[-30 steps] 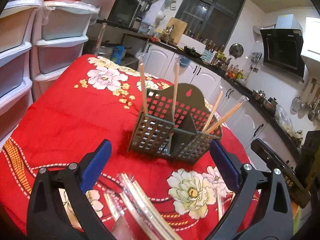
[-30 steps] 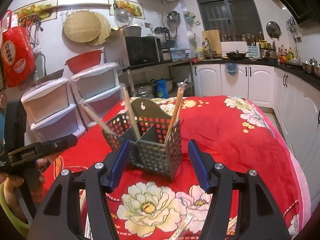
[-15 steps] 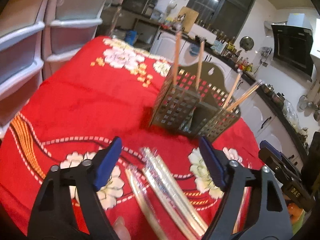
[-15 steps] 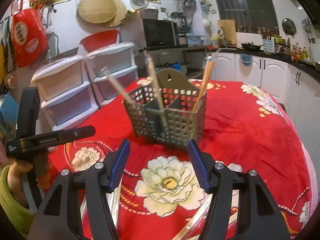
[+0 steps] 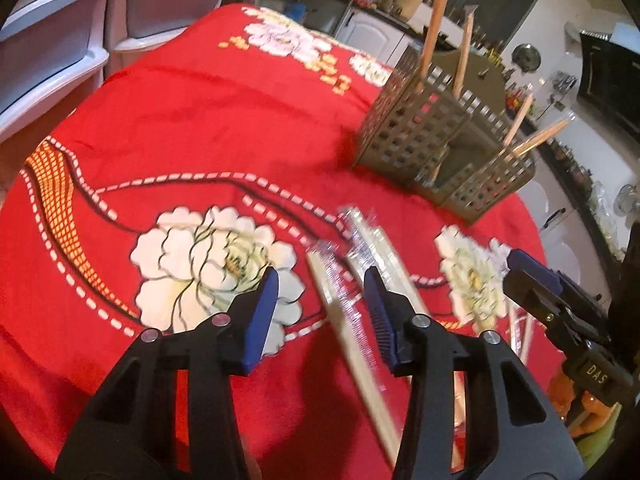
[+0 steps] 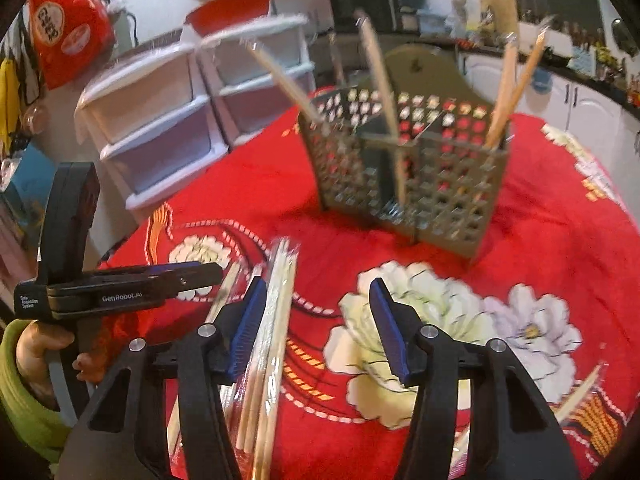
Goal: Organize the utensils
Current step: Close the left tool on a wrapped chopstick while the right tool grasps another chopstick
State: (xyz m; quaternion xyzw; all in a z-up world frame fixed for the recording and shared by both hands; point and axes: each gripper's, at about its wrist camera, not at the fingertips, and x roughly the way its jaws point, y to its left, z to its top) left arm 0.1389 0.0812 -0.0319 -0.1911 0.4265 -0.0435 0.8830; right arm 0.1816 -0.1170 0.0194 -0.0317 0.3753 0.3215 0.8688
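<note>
Left wrist view: left hand-held gripper [image 5: 322, 286] points down at the red flowered cloth [image 5: 208, 120] over the surface. Its jaws have just been closing and stand partly spread, a gap on each side. A wrapped chopstick pair [image 5: 340, 300] lies on the cloth and runs between the blue pads [image 5: 260, 312]; pads do not press it. More wrapped chopsticks [image 5: 376, 244] lie just right of it, partly behind the right-hand pad. The grey perforated caddy [image 5: 432, 136] stands farther back right on the cloth, upright, with four chopsticks [image 5: 434, 16] sticking up from its compartments. The right hand-held gripper [image 5: 520, 268] shows at the right edge, near a white flower. Plastic drawers [image 5: 52, 28] stand beyond the cloth at top left.

Right wrist view, blurred: right hand-held gripper [image 6: 318, 300] is low over the cloth [image 6: 560, 240]; jaws have just been closing, half spread, only cloth and a flower between them. A bundle of wrapped chopsticks [image 6: 280, 280] lies just outside its left pad, whether touching I cannot tell. Caddy [image 6: 404, 168] is straight ahead with chopsticks [image 6: 516, 80] in it. Left hand-held gripper [image 6: 212, 274] comes in from the left, held by a hand [image 6: 40, 344] in a green sleeve, tip over the chopsticks. Another chopstick [image 6: 580, 394] lies at lower right.
</note>
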